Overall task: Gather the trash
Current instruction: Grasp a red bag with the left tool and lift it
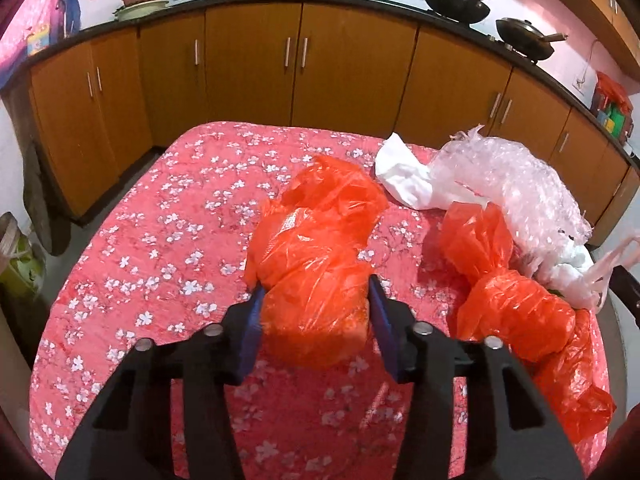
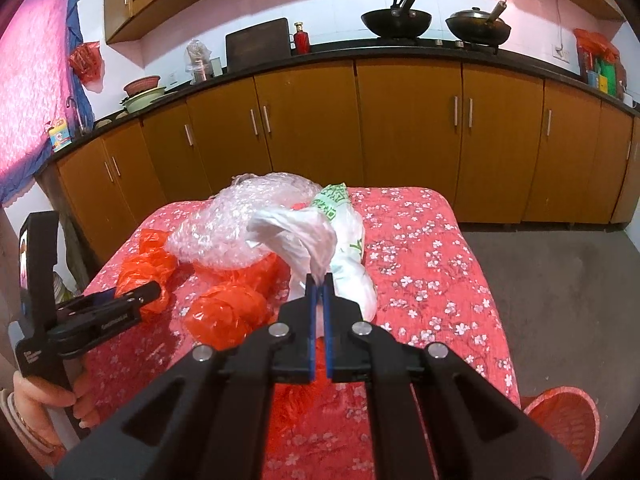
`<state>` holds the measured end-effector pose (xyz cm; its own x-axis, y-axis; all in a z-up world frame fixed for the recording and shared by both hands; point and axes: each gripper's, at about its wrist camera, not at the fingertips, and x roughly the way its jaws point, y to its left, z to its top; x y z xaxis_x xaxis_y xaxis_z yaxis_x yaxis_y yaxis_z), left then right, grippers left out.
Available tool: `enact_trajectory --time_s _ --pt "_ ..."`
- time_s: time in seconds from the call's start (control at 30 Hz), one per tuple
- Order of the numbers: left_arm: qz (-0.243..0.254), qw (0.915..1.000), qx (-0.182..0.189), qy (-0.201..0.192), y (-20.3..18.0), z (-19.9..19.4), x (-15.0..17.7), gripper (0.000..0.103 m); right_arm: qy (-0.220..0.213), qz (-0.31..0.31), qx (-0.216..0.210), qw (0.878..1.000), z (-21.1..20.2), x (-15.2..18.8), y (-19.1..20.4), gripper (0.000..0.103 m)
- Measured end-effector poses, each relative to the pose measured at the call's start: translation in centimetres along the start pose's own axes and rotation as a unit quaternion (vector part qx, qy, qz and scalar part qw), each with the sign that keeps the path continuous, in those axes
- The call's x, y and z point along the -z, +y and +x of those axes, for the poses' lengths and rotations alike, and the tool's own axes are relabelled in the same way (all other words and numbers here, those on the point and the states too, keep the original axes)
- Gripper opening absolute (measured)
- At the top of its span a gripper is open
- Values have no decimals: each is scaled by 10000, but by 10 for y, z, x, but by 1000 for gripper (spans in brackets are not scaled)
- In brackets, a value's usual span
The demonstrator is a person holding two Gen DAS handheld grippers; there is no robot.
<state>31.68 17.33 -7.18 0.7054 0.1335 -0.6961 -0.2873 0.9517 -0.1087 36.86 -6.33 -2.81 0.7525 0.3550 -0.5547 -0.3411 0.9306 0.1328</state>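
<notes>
Kitchen cabinets (image 2: 408,136) curve behind your floral table (image 1: 160,248). At lower centre of the left view, your left gripper (image 1: 316,296) squeezes an orange bag (image 1: 316,256). At centre of the right view, your right gripper (image 2: 319,280) pinches a white bag (image 2: 296,236); bubble wrap (image 2: 236,220) lies beyond.

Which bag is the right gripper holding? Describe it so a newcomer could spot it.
On the floral red tablecloth, right of the bubble wrap, lies a white plastic bag. The right gripper pinches its twisted neck. Unlike the orange bags beside it, it carries green print.
</notes>
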Motion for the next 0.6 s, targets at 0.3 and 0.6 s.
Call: enact_trajectory --time_s 0.3,0.6 --pt "51 9996 -122 -236 0 -17 3 26 -117 -2 8 9999 -16 -5 -3 4" --pt "169 9983 -23 -550 -5 -61 1 25 -309 114 -36 9995 -48 -12 -8 4"
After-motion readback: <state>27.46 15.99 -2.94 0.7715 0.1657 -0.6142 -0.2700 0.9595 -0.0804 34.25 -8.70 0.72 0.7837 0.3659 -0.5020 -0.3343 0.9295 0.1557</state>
